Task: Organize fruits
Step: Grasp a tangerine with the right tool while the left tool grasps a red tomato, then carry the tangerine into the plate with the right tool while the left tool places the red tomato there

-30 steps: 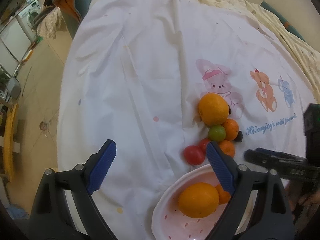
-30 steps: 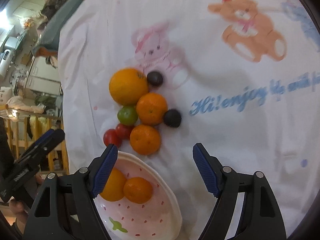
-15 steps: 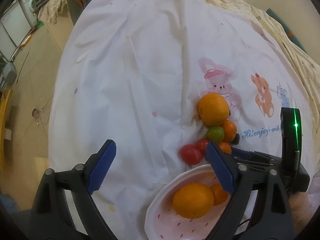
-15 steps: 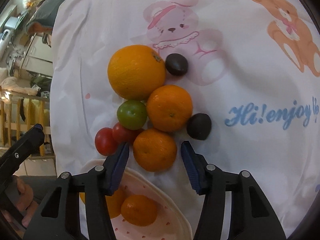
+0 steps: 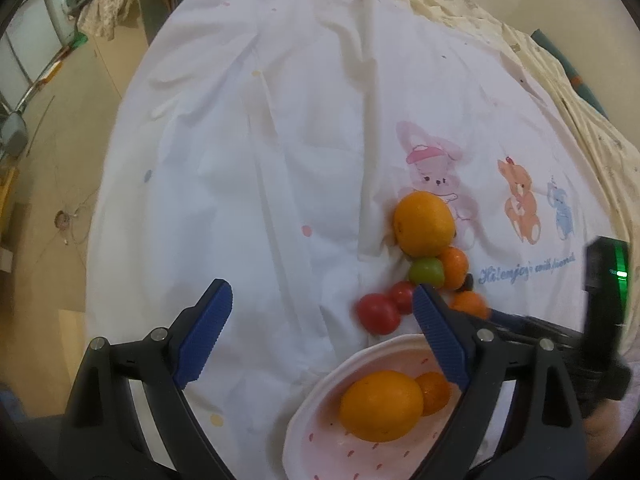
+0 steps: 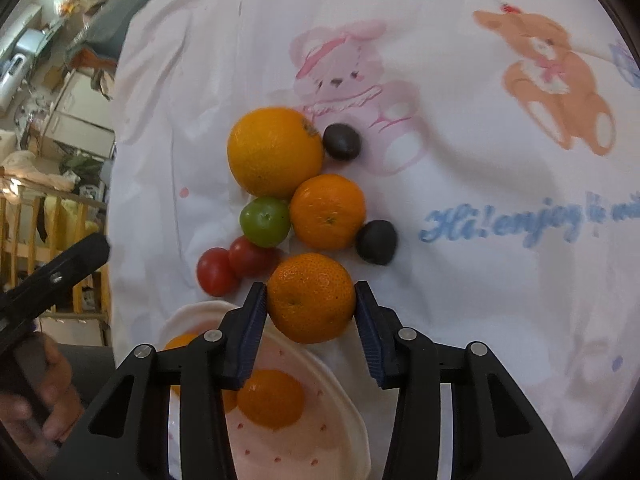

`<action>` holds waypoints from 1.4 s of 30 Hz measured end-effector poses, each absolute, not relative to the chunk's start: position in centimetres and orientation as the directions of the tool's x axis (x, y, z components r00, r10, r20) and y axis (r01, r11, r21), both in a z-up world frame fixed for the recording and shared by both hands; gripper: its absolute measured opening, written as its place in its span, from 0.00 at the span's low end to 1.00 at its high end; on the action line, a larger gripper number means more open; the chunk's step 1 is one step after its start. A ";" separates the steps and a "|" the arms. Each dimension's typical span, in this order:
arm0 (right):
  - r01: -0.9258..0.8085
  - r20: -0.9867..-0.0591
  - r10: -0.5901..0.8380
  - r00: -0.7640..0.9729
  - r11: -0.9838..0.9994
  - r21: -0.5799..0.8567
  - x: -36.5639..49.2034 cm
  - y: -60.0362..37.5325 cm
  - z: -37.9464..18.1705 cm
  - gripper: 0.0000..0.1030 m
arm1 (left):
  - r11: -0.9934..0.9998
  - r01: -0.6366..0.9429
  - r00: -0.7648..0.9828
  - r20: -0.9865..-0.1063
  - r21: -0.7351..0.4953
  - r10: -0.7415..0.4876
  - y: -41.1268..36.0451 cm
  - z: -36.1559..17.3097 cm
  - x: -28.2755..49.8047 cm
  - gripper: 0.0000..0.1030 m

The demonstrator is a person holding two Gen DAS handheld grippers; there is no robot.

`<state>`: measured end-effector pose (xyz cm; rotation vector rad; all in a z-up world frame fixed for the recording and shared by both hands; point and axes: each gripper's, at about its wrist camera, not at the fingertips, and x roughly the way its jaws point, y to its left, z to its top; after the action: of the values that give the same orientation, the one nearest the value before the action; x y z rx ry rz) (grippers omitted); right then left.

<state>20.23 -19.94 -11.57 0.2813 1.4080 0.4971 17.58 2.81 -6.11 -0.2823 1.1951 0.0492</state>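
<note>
My right gripper [image 6: 310, 300] is shut on a small mandarin [image 6: 311, 297], both blue pads touching its sides; it also shows in the left wrist view [image 5: 468, 305]. Beyond it on the white cloth lie a large orange [image 6: 275, 151], a second mandarin [image 6: 327, 211], a green fruit [image 6: 265, 221], two red tomatoes [image 6: 216, 271] and two dark plums [image 6: 377, 241]. A pink-dotted white bowl [image 6: 340, 392] below holds an orange [image 5: 381, 405] and a mandarin [image 6: 270, 398]. My left gripper [image 5: 320, 332] is open and empty, to the left of the bowl [image 5: 320, 400].
The white printed cloth [image 5: 280, 140] covers a table whose left edge drops to the floor [image 5: 60, 160]. A cream quilt [image 5: 540, 52] lies at the far right. Furniture and a wooden rail [image 6: 24, 240] stand beyond the left edge.
My right gripper moved forward to the nearest mandarin and closed its fingers on it. My left gripper stayed open and shifted only slightly.
</note>
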 end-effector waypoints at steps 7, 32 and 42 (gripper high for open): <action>-0.076 -0.831 0.529 0.168 0.848 0.525 17.4 -24.4 -8.5 0.44 | 0.975 -0.133 0.347 -0.930 -0.176 -0.120 1.5 -6.5 17.5 0.87; -0.011 -0.801 0.561 0.210 0.820 0.572 15.7 -26.0 -8.4 0.44 | 0.962 -0.112 0.102 -0.966 -0.248 -0.237 -2.7 -13.1 20.3 0.30; -0.018 -0.800 0.559 0.219 0.822 0.569 15.5 -26.0 -8.1 0.44 | 0.962 -0.102 0.190 -0.954 -0.253 -0.231 -1.4 -10.4 19.4 0.29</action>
<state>15.49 -26.05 -8.11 0.4982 1.3000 0.4222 19.35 -1.36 -10.37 -0.2855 1.3819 -0.0917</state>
